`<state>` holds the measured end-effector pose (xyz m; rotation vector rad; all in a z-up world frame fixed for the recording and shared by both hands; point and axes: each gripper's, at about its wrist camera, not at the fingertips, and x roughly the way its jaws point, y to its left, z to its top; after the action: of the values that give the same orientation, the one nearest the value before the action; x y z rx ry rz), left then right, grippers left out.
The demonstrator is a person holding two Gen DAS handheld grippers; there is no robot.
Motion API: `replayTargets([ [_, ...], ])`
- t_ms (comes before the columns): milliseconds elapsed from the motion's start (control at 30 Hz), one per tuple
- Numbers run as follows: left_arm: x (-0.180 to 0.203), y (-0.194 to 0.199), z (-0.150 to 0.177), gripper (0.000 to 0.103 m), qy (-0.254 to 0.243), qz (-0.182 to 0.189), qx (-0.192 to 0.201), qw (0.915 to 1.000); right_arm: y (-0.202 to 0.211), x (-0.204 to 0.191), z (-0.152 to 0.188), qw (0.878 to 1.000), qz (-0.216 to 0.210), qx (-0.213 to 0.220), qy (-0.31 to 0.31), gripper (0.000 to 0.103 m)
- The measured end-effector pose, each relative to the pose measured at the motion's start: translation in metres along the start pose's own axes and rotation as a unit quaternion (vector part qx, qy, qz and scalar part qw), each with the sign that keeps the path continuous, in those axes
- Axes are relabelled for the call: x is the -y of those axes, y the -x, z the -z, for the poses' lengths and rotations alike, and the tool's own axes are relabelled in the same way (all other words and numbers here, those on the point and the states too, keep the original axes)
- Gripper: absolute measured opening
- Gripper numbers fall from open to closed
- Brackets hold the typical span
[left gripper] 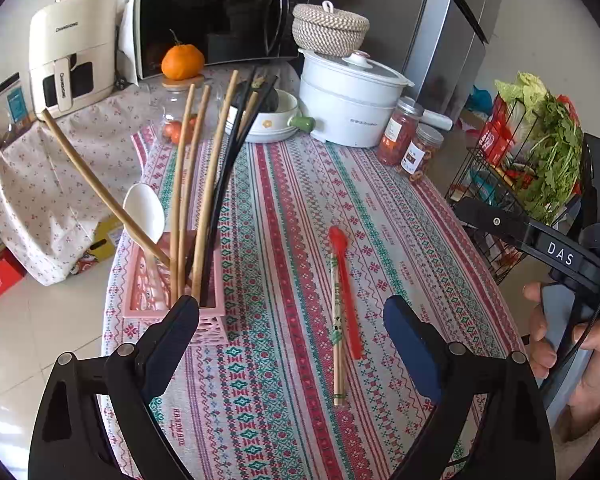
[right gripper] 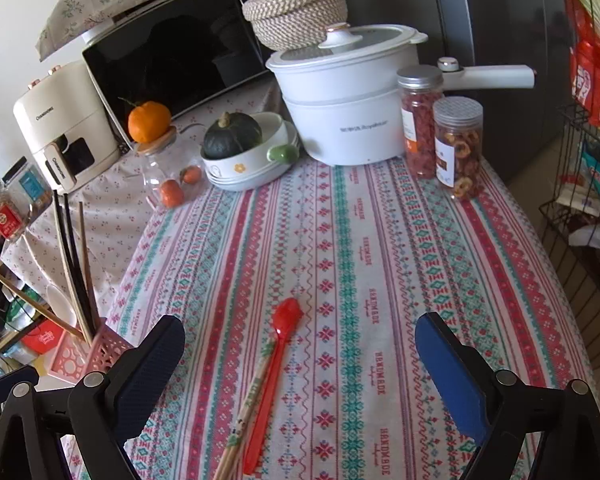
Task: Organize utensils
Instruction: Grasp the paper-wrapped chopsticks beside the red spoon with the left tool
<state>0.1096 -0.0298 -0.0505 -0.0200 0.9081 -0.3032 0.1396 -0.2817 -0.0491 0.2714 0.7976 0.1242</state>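
Note:
A red plastic spoon (left gripper: 346,288) (right gripper: 270,380) and a banded pair of bamboo chopsticks (left gripper: 337,340) (right gripper: 248,408) lie side by side on the patterned tablecloth (left gripper: 284,208). My left gripper (left gripper: 292,308) is open, and both lie between and just beyond its fingertips. My right gripper (right gripper: 300,322) is open too, hovering over the spoon's bowl end, with nothing held. A pink perforated holder (left gripper: 140,300) (right gripper: 100,352) at the table's left edge contains several long wooden and black chopsticks and a white spoon (left gripper: 144,212). The left gripper's left finger partly hides the holder's near corner.
At the back stand a white pot (left gripper: 348,100), two snack jars (right gripper: 440,132), a bowl holding a green squash (right gripper: 240,160) and a glass jar topped by an orange (right gripper: 150,120). A wire rack of greens (left gripper: 520,160) stands right of the table. A hand (left gripper: 580,352) grips the other tool's handle.

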Motion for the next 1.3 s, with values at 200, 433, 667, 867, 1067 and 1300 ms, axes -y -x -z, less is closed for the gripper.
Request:
replayTargets([
  [200, 0.042, -0.044, 0.005, 0.095, -0.038, -0.003, -0.065, 0.9972, -0.016, 0.034, 0.009, 0.997, 0.057, -0.055, -0.018, 0.097],
  [433, 0.045, -0.095, 0.0, 0.095, -0.014, -0.022, -0.113, 0.9933, -0.04, 0.062, 0.021, 0.988, 0.089, -0.122, -0.028, 0.097],
  [667, 0.045, -0.142, -0.004, 0.051, 0.005, -0.017, -0.147, 0.989, -0.05, 0.062, 0.023, 0.986, 0.089, -0.142, -0.013, 0.097],
  [867, 0.039, -0.17, -0.005, 0.016, 0.027, 0.006, -0.162, 0.9863, -0.053, 0.059, 0.022, 0.985, 0.092, -0.145, 0.004, 0.097],
  [1067, 0.04, -0.182, -0.008, 0.015, 0.013, 0.009, -0.166, 0.9861, -0.057, 0.063, 0.023, 0.984, 0.092, -0.15, 0.001, 0.097],
  [1300, 0.035, -0.18, -0.011, 0.009, 0.019, 0.012, -0.162, 0.9865, -0.06, 0.062, 0.026, 0.983, 0.098, -0.157, 0.003, 0.097],
])
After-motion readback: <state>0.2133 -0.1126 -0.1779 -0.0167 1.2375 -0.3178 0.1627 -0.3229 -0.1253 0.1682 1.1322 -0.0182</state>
